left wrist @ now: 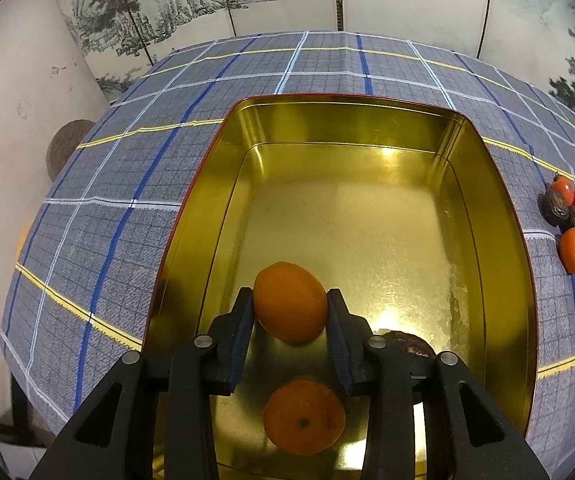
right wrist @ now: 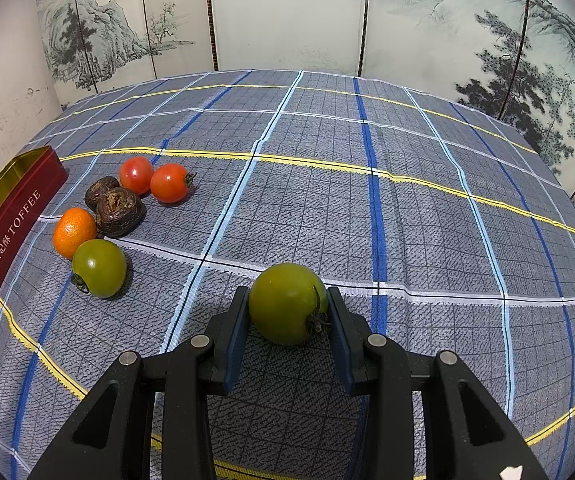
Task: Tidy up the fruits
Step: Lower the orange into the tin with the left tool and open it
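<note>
Fruits are being sorted into a gold-lined rectangular metal tin (left wrist: 499, 184) with red outer walls, which sits on the left of the surface. The left gripper (left wrist: 290, 305) hangs over the near end of the tin, its jaws clenched on a round orange mandarin (left wrist: 290, 302). A second orange mandarin (left wrist: 304, 416) already lies on the tin floor just below, beside a dark brown fruit (left wrist: 407, 343) that is mostly hidden. The right gripper (right wrist: 287, 305), to the right of the tin, grips a green unripe tomato (right wrist: 285, 302) over the cloth.

The step in hand looks like placing: the left jaws likely need to lower and let go, then the right gripper must carry its tomato left to the tin.

Still loose near the tin are two red tomatoes (right wrist: 155, 179), two dark brown wrinkled fruits (right wrist: 117, 206), one orange mandarin (right wrist: 73, 232) and another green tomato (right wrist: 99, 268).

A grey-blue checked cloth (right wrist: 407, 220) covers the surface. Behind stands a folding screen painted with ink mountains and pines (right wrist: 287, 12).
</note>
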Demonstrator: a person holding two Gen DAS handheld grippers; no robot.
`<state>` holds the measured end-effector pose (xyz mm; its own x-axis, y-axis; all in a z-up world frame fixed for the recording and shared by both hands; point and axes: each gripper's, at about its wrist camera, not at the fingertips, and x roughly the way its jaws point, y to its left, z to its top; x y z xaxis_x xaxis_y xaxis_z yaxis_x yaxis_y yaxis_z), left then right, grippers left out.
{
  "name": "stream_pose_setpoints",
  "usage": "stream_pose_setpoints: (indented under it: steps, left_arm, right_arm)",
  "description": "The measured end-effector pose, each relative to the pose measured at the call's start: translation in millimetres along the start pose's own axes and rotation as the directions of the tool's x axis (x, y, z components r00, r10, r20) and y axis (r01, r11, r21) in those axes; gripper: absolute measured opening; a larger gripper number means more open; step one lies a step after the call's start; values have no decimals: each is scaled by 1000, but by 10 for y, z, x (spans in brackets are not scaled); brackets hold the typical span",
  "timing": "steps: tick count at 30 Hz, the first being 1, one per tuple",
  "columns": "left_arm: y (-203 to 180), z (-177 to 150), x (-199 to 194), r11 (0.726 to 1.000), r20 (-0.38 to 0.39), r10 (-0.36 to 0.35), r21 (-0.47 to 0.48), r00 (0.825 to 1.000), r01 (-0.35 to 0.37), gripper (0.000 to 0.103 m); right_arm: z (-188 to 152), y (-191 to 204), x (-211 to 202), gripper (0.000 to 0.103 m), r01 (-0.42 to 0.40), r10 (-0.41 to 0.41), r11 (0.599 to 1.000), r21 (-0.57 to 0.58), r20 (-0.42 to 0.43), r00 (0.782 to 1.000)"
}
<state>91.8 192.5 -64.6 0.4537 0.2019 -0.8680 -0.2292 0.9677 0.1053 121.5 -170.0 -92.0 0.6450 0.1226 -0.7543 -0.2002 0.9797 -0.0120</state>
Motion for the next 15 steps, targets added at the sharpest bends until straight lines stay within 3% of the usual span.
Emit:
stream_pose_setpoints:
  steps: [3, 7, 15]
  left_arm:
    - [-15, -7, -15, 1000, 6, -3, 1, 1000, 3, 40]
    - [-54, -15, -73, 1000, 24, -9, 7, 1000, 8, 50]
    - [-102, -51, -350, 1000, 104, -3, 2, 995, 2, 62]
  right_arm:
    - [0, 1, 1, 35, 0, 0, 1000, 0, 0, 1000]
    - [-2, 1, 2, 36, -1, 1, 1000, 1, 0, 1000]
    - [-2, -8, 4, 34, 7, -7, 1000, 0, 1, 1000]
